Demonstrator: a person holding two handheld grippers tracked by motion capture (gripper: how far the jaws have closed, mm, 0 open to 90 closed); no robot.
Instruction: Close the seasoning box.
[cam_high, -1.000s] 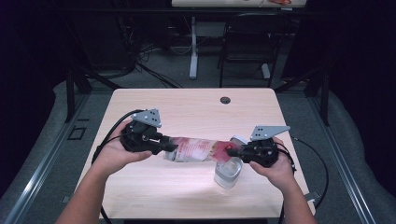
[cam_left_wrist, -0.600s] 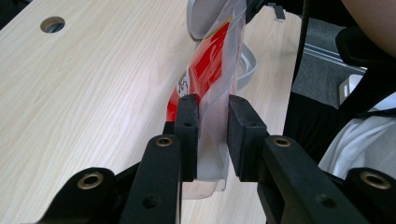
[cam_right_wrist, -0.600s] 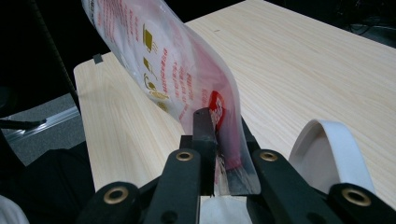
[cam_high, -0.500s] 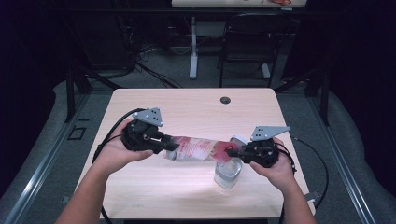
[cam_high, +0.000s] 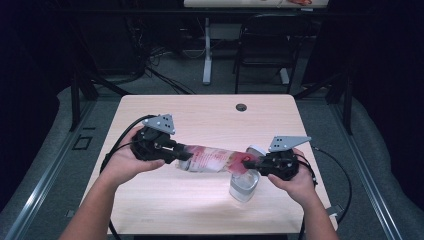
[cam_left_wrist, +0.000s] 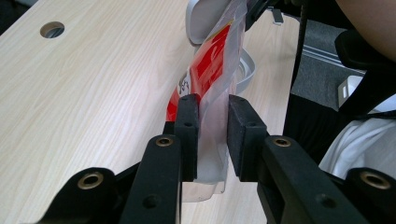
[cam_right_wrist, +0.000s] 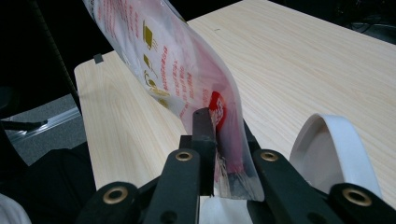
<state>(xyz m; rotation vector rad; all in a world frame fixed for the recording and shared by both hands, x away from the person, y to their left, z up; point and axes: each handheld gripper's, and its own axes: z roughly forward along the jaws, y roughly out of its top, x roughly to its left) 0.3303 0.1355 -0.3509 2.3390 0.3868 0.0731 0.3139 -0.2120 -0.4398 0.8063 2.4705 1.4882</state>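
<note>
A red-and-clear plastic pouch (cam_high: 212, 158) hangs stretched above the table between both grippers. My left gripper (cam_high: 181, 155) is shut on its left end; in the left gripper view the pads (cam_left_wrist: 189, 135) pinch the pouch (cam_left_wrist: 210, 70). My right gripper (cam_high: 248, 162) is shut on the other end, and in the right gripper view the pouch (cam_right_wrist: 173, 70) rises from the jaws, one fingertip (cam_right_wrist: 203, 122) pressed against the film. A clear container (cam_high: 243, 185) with a white hinged lid (cam_high: 257, 150) stands under the pouch's right end, just in front of the right gripper.
The light wooden table (cam_high: 200, 120) has a round cable hole (cam_high: 241, 107) near its far edge. Black cables (cam_high: 117, 145) trail off both grippers. A chair (cam_high: 262, 45) and a desk leg stand on the floor beyond the table.
</note>
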